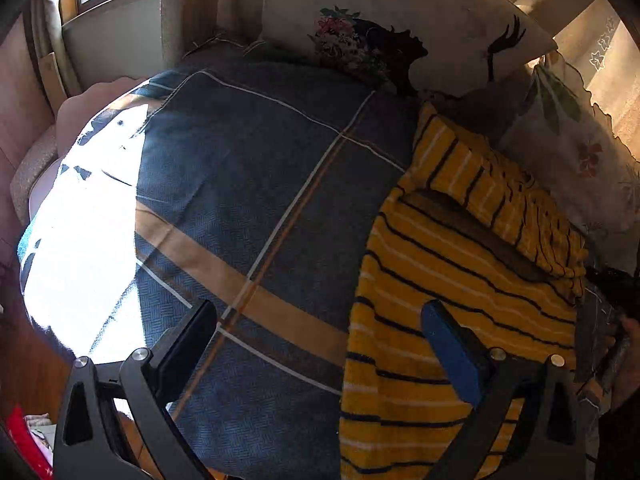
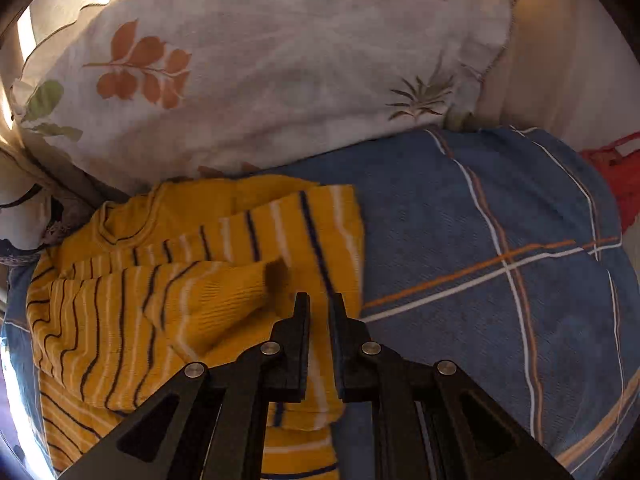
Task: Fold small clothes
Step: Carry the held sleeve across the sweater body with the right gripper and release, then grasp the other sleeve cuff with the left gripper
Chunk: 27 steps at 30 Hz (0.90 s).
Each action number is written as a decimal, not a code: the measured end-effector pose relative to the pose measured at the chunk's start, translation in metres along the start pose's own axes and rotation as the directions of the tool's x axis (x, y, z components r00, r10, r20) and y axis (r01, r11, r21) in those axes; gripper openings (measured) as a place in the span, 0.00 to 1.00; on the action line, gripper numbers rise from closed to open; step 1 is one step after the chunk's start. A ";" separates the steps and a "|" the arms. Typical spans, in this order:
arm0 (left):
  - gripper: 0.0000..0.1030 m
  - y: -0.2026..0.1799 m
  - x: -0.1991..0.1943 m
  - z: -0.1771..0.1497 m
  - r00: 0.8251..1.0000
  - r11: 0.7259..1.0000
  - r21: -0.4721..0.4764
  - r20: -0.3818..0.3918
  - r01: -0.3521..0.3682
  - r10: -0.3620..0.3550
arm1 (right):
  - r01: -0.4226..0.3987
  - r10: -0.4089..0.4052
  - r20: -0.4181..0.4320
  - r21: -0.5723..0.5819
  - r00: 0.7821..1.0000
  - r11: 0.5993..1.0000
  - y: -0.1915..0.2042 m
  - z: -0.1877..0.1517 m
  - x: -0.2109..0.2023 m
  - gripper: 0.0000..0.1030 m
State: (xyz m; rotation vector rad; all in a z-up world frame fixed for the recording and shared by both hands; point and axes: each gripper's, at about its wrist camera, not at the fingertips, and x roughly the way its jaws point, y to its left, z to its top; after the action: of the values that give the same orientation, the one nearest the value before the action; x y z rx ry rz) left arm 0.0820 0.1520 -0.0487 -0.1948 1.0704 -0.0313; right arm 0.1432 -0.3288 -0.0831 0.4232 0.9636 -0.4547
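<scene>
A small yellow sweater [image 1: 452, 276] with dark and white stripes lies on the blue plaid bedspread [image 1: 256, 184], one side folded over its body. My left gripper [image 1: 320, 312] is open and empty, its right finger [image 1: 452, 344] over the sweater's left edge. In the right wrist view the sweater [image 2: 168, 288] lies left of centre. My right gripper [image 2: 319, 300] is nearly shut, pinching the sweater's folded right edge between its fingers.
A floral pillow [image 2: 260, 60] lies just behind the sweater, and another printed pillow [image 1: 400, 20] stands further left. Bright sunlight falls on the bed's left side [image 1: 80, 232]. A red object [image 2: 616, 172] sits at the bed's right edge.
</scene>
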 end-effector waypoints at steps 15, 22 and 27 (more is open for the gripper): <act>0.99 -0.020 0.039 -0.005 0.997 0.996 0.080 -0.078 0.028 -0.022 | 0.045 -0.054 -0.051 -0.161 0.997 0.986 0.038 0.002 0.031 0.49; 0.96 0.005 0.061 0.001 0.981 0.991 0.080 -0.167 0.109 -0.095 | -0.016 0.017 0.011 -0.050 1.000 0.999 0.032 -0.039 -0.023 0.49; 0.86 0.010 0.075 0.008 0.951 0.971 0.099 -0.246 0.216 -0.187 | 0.009 -0.007 -0.078 0.032 0.997 0.999 0.019 -0.099 -0.046 0.49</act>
State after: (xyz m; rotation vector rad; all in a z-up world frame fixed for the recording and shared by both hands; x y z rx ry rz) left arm 0.1240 0.1543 -0.1116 -0.1899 1.2772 -0.3122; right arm 0.0639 -0.2518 -0.0909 0.4689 1.0344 -0.4644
